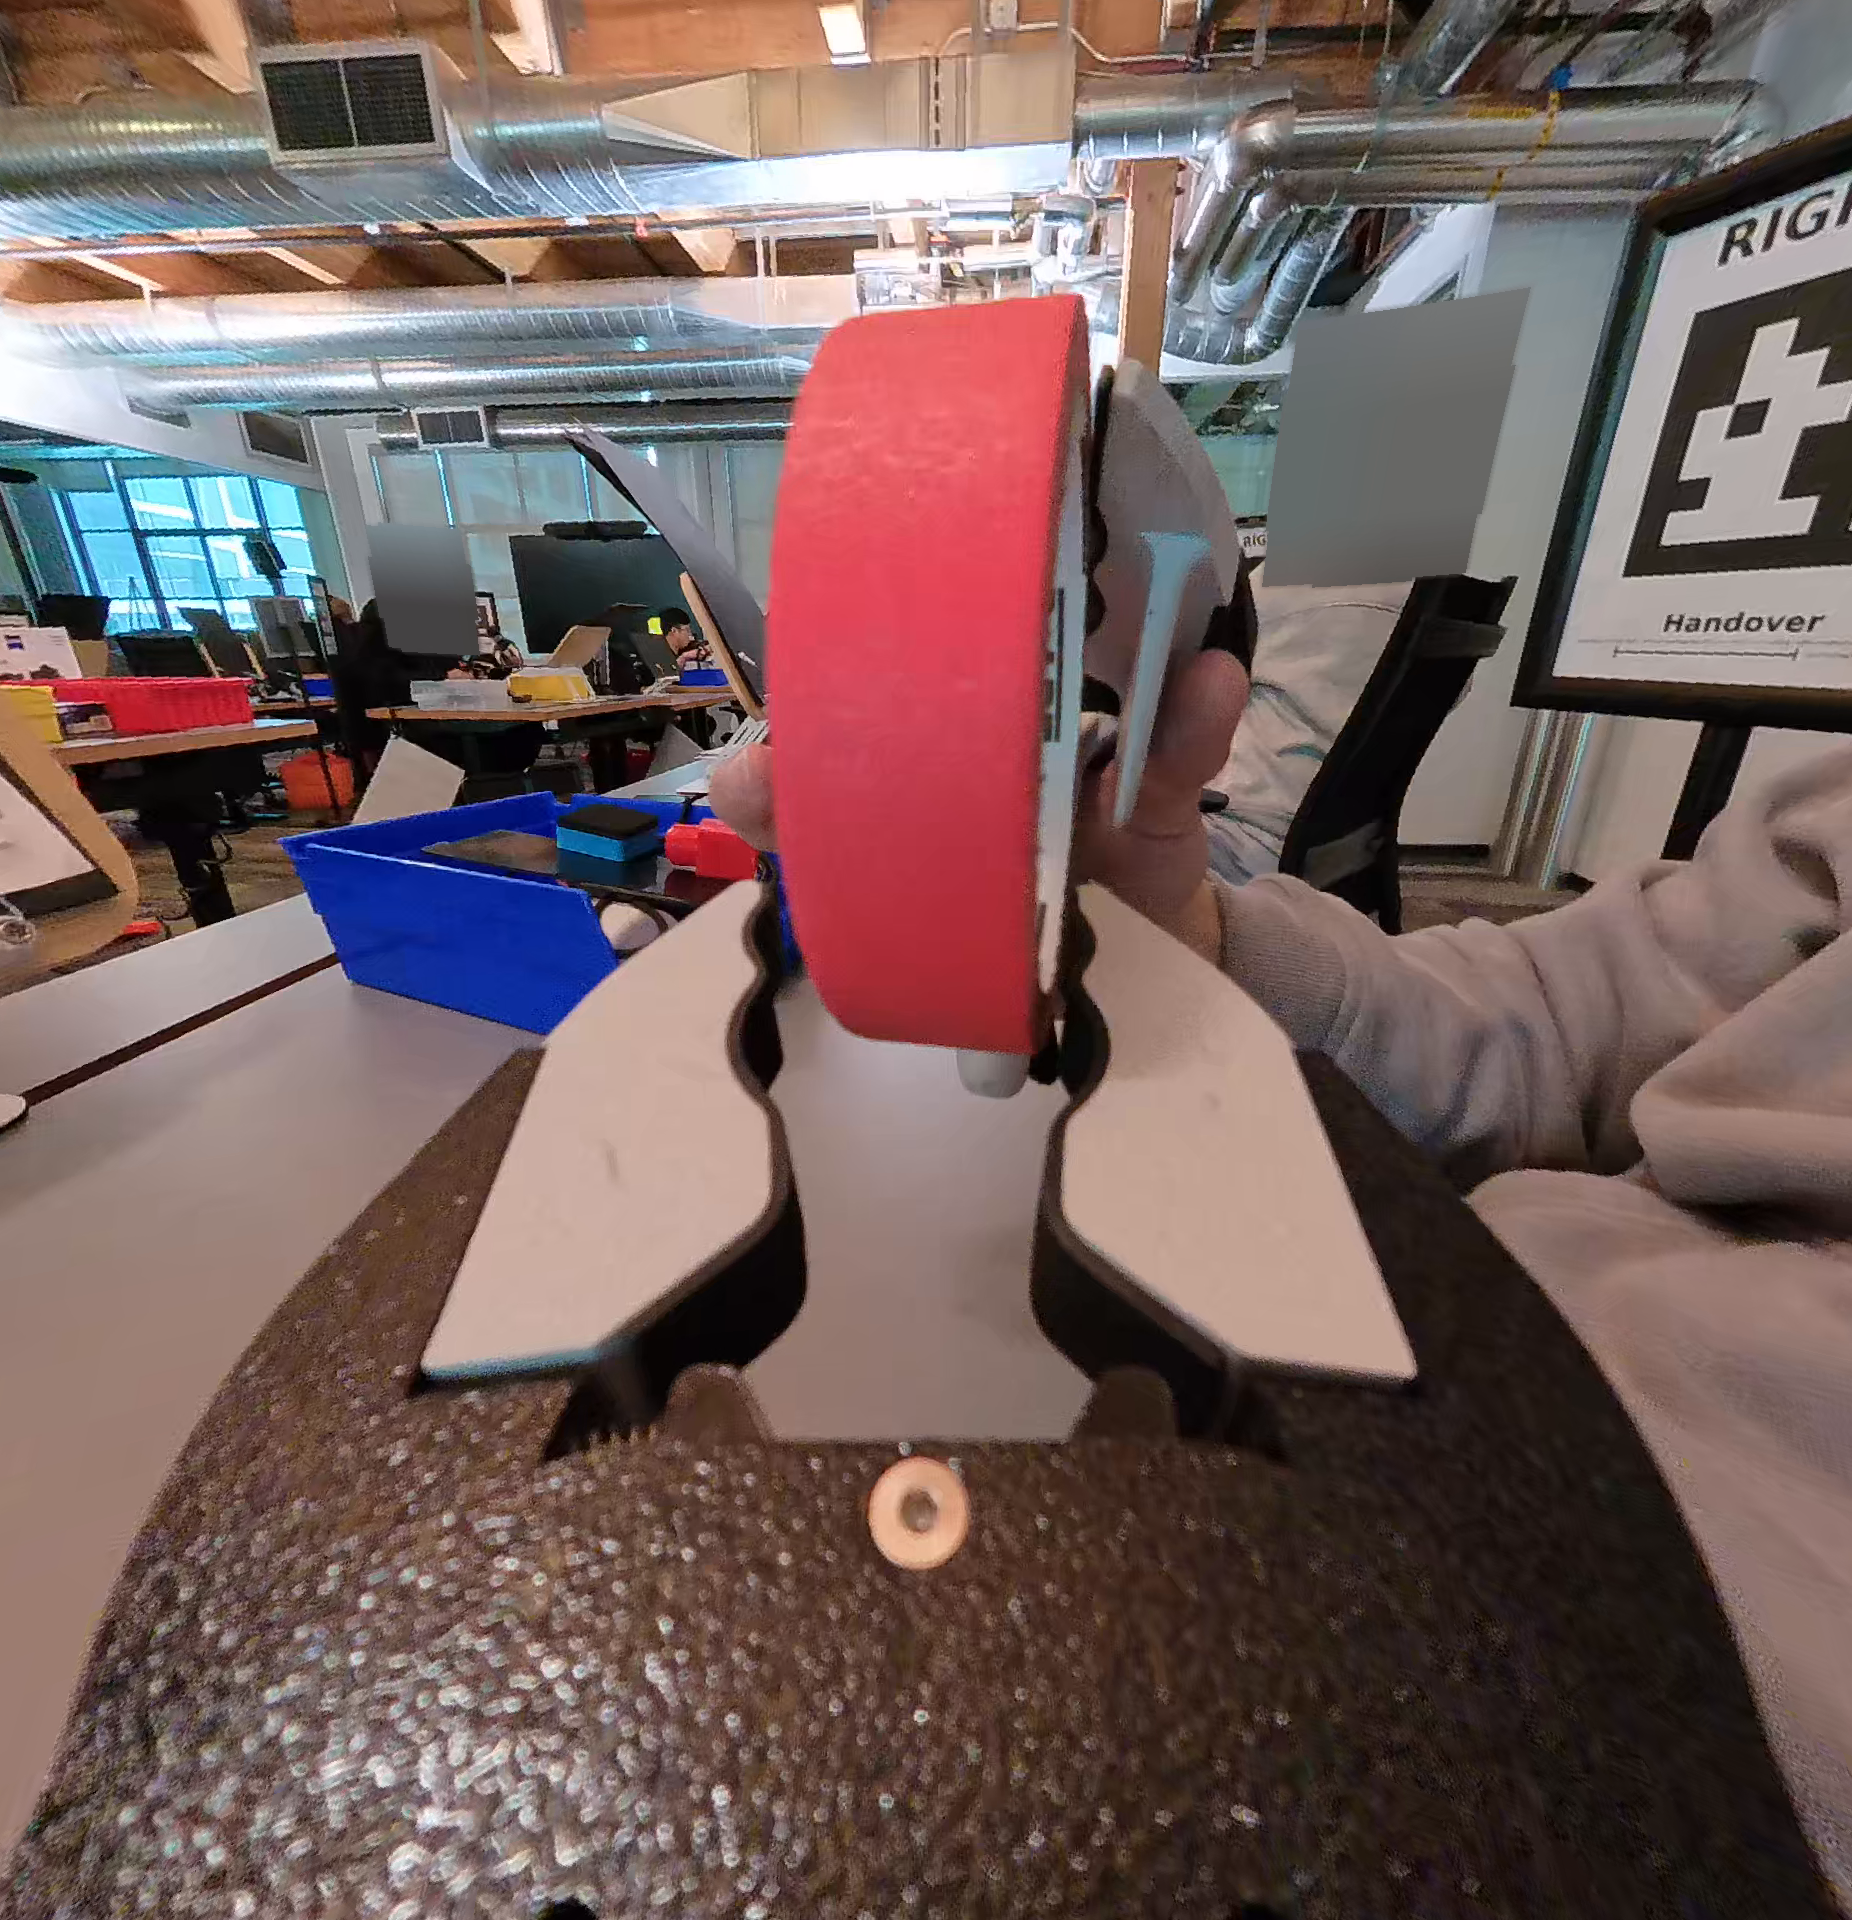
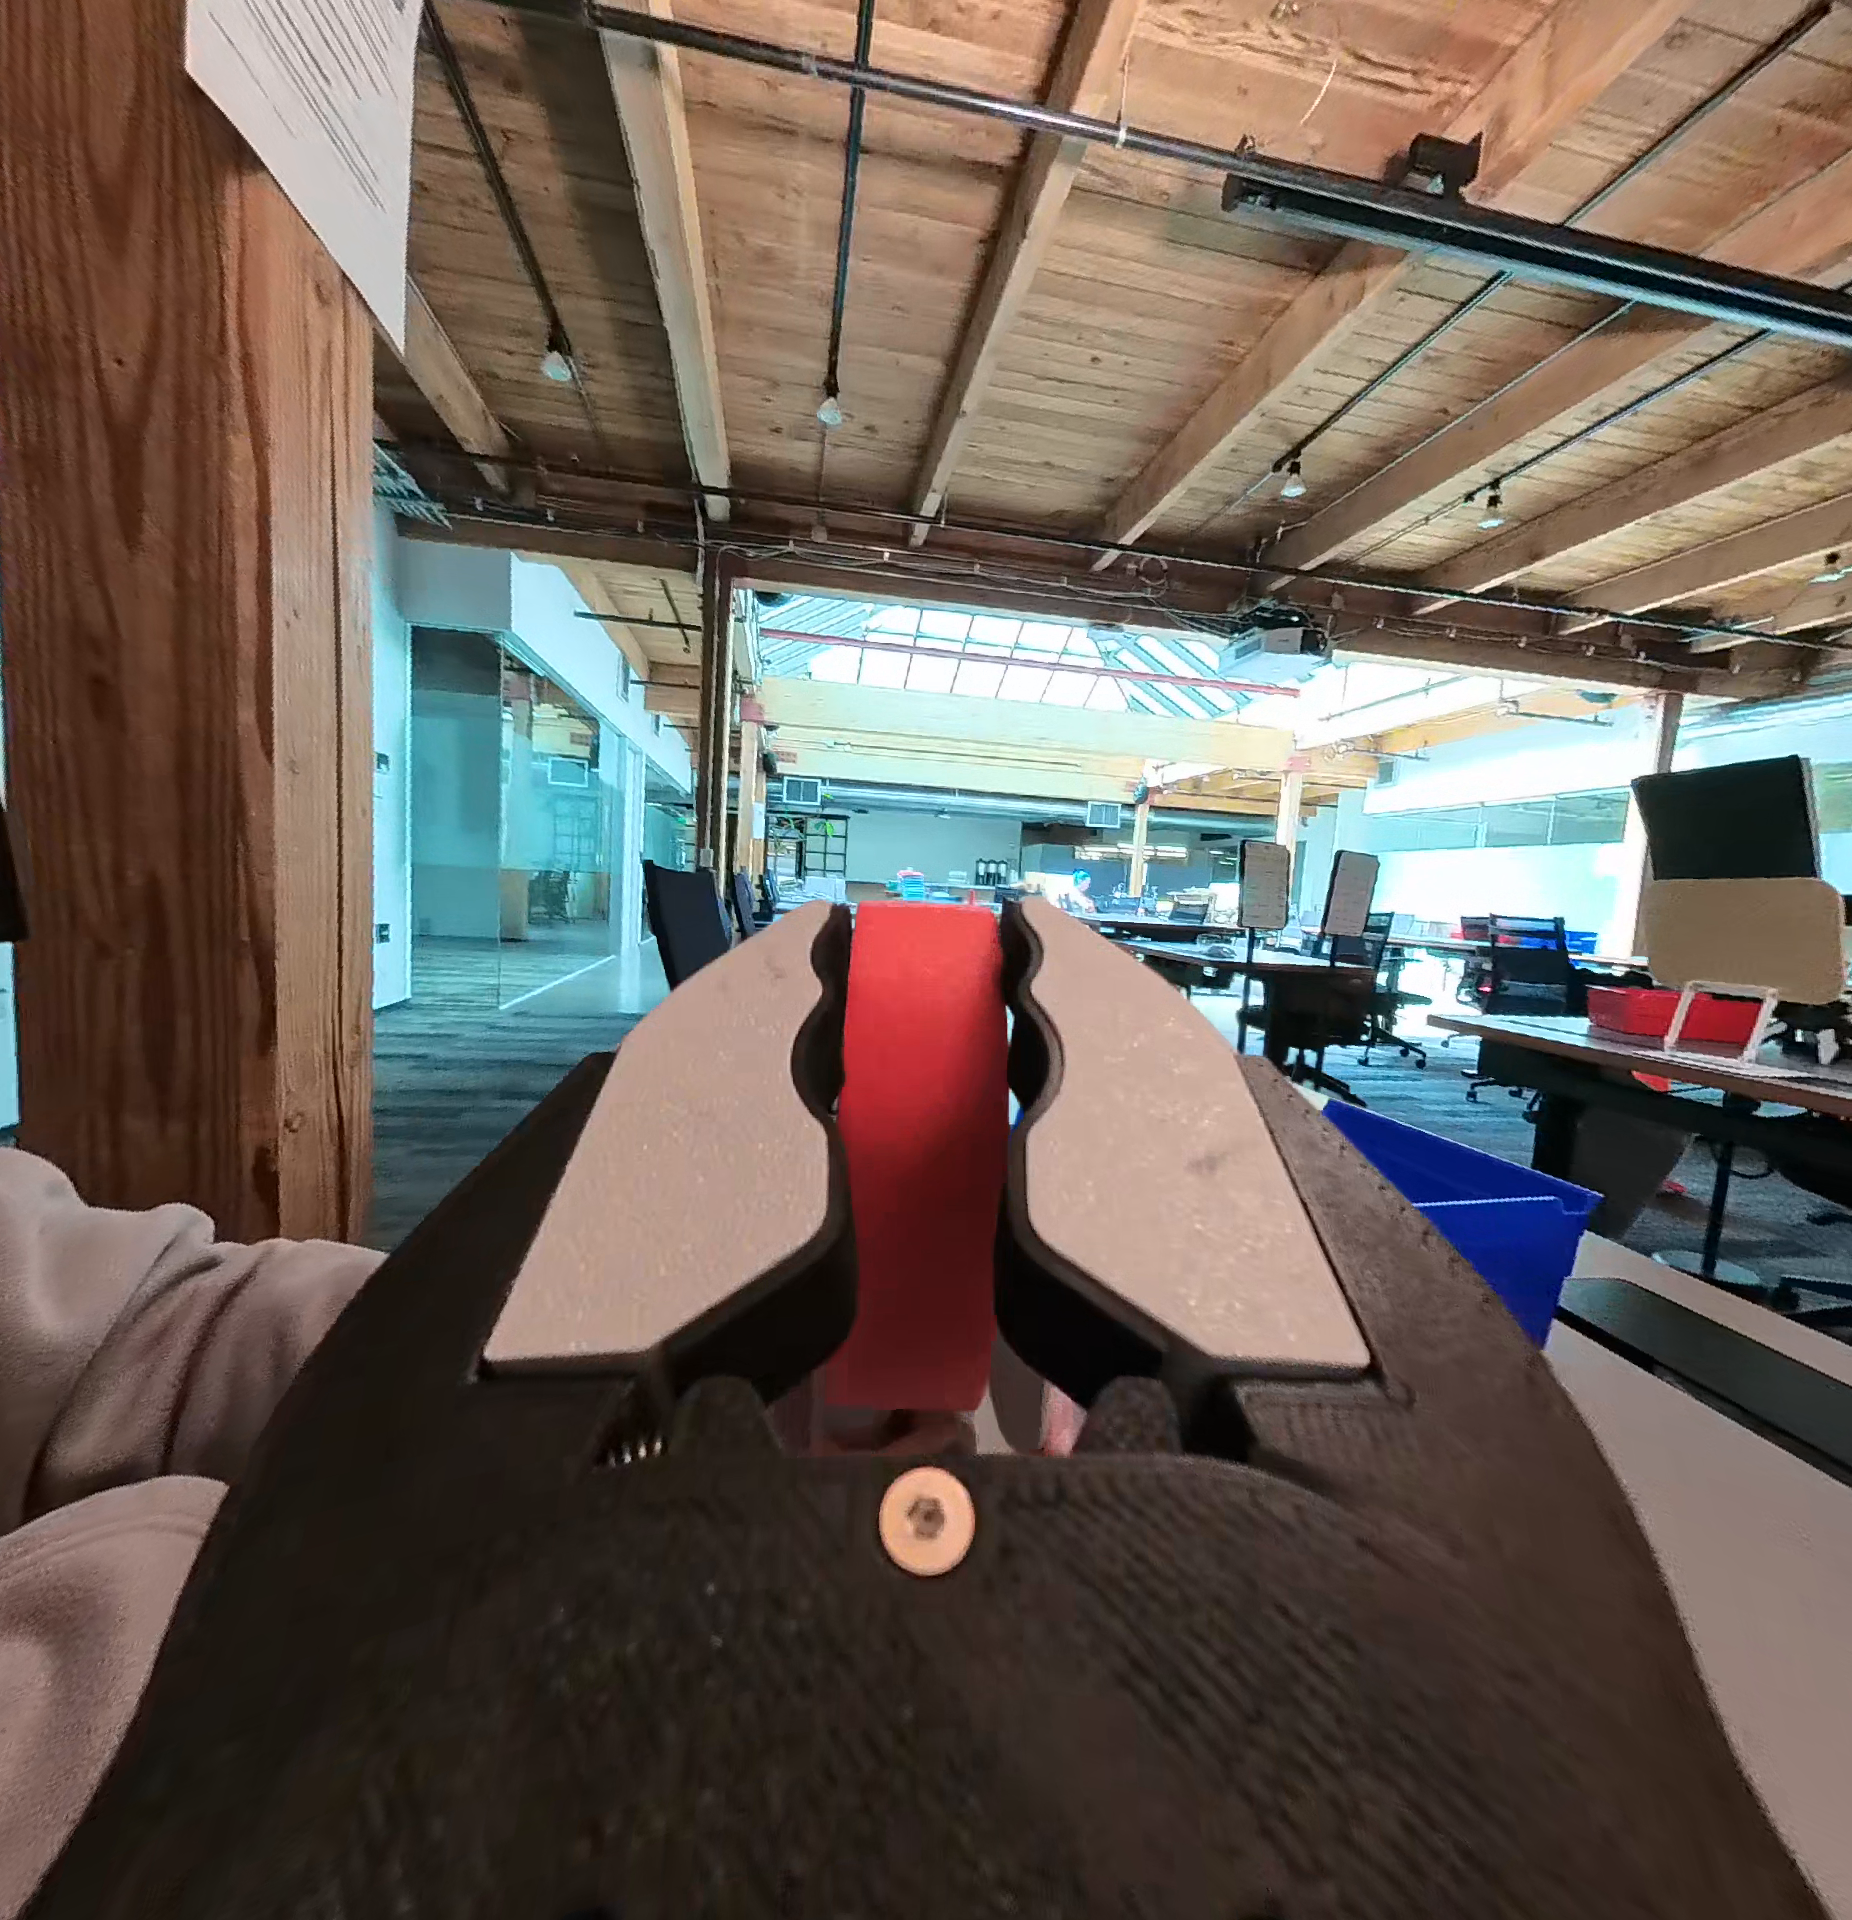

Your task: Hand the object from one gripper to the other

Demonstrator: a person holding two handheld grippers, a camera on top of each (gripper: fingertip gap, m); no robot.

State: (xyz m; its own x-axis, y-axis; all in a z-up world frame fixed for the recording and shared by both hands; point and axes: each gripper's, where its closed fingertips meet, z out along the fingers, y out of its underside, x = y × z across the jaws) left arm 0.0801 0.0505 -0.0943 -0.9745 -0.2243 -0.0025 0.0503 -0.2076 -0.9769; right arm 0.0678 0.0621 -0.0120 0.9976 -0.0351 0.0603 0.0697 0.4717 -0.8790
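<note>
A red tape roll (image 1: 911, 665) stands on edge in the air above the grey table (image 1: 174, 1195). My right gripper (image 2: 924, 914) is shut on the roll (image 2: 922, 1143), with its fingers pressed on both flat sides. In the left wrist view the right gripper's grey finger (image 1: 1161, 582) and the hand holding it show behind the roll. My left gripper (image 1: 917, 904) is open, and the roll's lower edge sits between its fingertips. I cannot tell whether the left fingers touch the roll.
A blue bin (image 1: 454, 914) with a blue-black eraser and red pieces stands on the table behind the roll; it also shows in the right wrist view (image 2: 1462, 1216). A framed marker board (image 1: 1753, 436) and a black chair (image 1: 1389, 727) are at the right. A wooden post (image 2: 174, 623) stands at the left. The gap from one gripper's tips to the other's is roughly 8 cm.
</note>
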